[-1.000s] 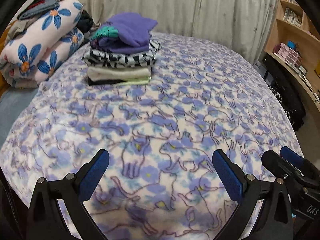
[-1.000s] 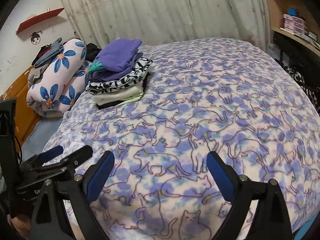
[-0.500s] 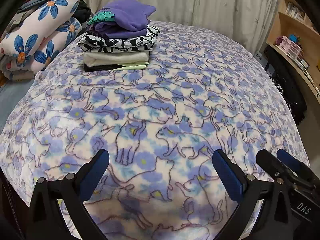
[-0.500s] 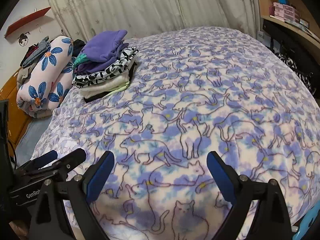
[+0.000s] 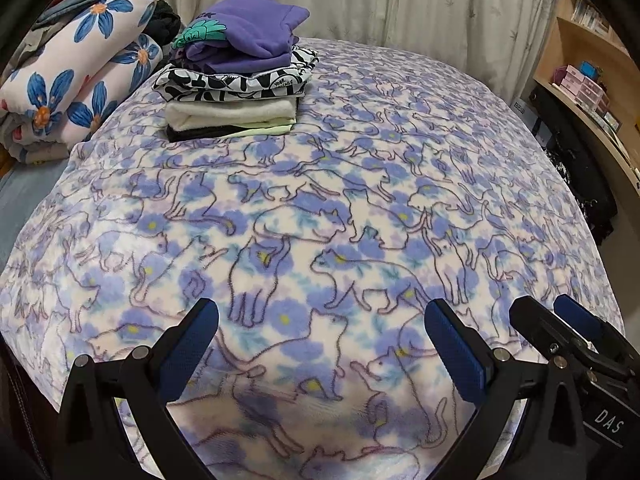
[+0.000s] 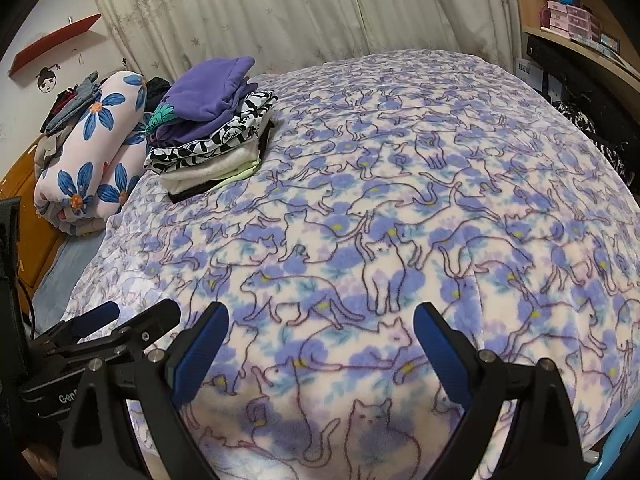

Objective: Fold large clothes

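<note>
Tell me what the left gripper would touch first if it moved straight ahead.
Probably the cat-print blanket: the open left gripper points down onto it. The stack of folded clothes sits farther, off left.

Even, soft indoor light; no glare, shadows faint. Strong fisheye bending, black vignette at corners. Cat-print blanket [image 5: 320, 220] sharp mid-frame, slightly soft near bottom edge.

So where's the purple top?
The purple top sits on the stack of folded clothes, far left on the cat blanket, beside the flowery rolled quilt.
</note>
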Motion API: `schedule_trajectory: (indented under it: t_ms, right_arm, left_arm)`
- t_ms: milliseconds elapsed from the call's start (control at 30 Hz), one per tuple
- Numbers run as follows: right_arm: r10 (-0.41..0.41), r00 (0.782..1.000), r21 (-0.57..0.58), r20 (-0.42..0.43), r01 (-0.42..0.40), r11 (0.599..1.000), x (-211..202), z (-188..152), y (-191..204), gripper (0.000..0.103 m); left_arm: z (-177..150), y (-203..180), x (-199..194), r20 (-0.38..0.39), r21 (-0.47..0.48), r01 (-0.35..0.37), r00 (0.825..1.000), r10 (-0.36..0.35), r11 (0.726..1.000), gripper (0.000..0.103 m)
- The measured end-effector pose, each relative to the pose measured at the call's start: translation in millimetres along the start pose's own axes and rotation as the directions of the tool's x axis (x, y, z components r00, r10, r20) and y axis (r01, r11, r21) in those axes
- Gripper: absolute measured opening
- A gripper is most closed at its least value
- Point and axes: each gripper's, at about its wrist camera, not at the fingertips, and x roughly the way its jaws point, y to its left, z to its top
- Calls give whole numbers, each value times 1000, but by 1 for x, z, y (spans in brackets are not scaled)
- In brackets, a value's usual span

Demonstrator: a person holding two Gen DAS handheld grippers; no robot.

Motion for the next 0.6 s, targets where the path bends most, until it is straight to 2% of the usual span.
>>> schedule_trajectory:
  t_ms: [600]
  right_arm:
    - [-6, 1000, -1, 1, 6, 1000, 3, -1, -1, 94]
  left_arm:
    - [0, 0, 1, -1, 1, -22, 1000, 22, 1000, 102]
